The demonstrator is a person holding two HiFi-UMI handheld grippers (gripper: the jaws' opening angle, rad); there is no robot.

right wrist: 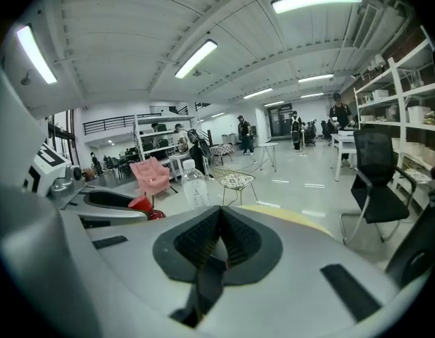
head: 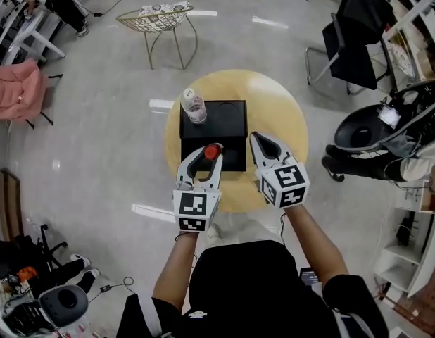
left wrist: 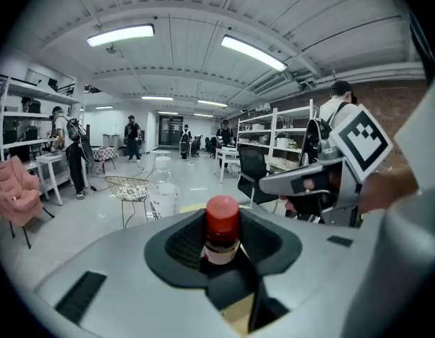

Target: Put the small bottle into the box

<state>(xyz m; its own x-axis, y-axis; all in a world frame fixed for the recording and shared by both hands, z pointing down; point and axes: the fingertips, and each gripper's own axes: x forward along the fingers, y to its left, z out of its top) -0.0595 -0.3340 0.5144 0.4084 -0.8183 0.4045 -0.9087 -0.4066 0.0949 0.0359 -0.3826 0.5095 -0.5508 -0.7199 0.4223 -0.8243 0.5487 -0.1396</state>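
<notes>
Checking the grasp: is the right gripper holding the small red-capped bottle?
No, the right gripper is shut and empty; the left gripper holds the small bottle.

Round yellow surface. Clear water bottle upright toward its far-left side. Wire chair beyond, pink armchair far left, black office chair far right.

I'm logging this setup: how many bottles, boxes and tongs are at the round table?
Bottles: 2 (small bottle, water bottle)
Boxes: 1 (black box)
Tongs: 2 (left tongs, right tongs)
Total: 5
</notes>
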